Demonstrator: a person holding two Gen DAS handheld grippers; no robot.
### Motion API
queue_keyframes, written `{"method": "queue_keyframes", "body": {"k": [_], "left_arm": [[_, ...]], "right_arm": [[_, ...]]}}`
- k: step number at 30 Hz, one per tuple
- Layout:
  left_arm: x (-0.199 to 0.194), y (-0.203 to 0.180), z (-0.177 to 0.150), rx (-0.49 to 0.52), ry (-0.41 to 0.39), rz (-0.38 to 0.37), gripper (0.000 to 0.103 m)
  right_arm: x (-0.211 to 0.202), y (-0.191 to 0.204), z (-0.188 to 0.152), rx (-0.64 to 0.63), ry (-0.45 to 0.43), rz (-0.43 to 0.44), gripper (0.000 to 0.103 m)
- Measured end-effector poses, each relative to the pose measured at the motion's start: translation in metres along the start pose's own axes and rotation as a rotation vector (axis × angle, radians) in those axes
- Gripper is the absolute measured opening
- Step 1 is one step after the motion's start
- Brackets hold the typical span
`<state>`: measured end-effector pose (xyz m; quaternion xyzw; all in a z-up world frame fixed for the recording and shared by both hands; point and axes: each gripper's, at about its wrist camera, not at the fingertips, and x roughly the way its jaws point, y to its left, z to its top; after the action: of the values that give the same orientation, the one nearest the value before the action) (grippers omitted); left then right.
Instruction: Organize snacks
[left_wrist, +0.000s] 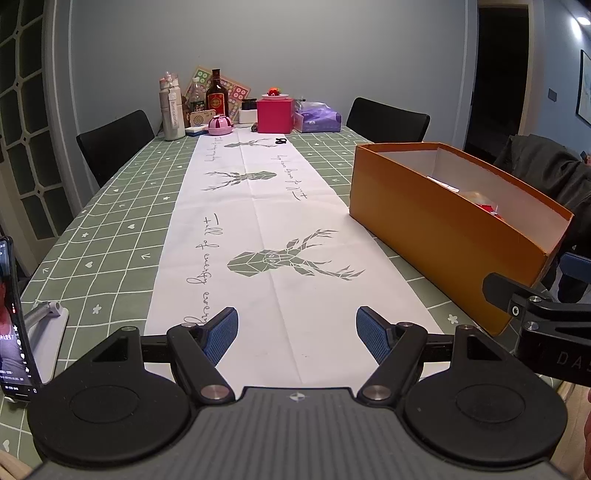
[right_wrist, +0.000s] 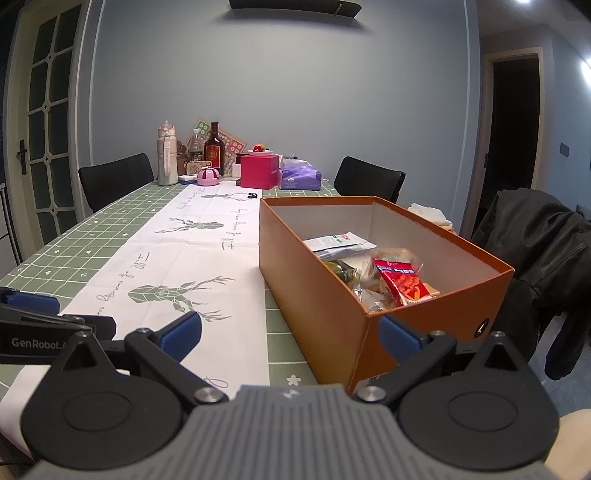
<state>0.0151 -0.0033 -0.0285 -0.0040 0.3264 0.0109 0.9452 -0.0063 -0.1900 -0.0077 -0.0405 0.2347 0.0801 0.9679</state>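
Rectangular orange cardboard box (right_wrist: 332, 295), crinkly snack packets (right_wrist: 400, 282)

snacks (right_wrist: 388, 273) in box (right_wrist: 314, 295), box right of runner (right_wrist: 177, 258) (on table (right_wrist: 92, 229))

I see a plain grey-blue wall (right_wrist: 295, 92) behind the long table (left_wrist: 110, 229) w/ green grid cloth and white deer runner (left_wrist: 266, 221). Black chairs (left_wrist: 114, 144) on both sides. Glazed lattice door (right_wrist: 48, 147) at left, dark doorway (right_wrist: 513, 129) at right. Ceiling light (left_wrist: 583, 20) top right; room dim.
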Motion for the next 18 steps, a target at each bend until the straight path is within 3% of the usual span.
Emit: {"method": "queue_keyframes", "body": {"k": [18], "left_arm": [[-0.004, -0.001, 0.001, 0.005, -0.009, 0.001, 0.086]], "right_arm": [[-0.0006, -0.0007, -0.0004, 0.006, 0.007, 0.002, 0.1]]}}
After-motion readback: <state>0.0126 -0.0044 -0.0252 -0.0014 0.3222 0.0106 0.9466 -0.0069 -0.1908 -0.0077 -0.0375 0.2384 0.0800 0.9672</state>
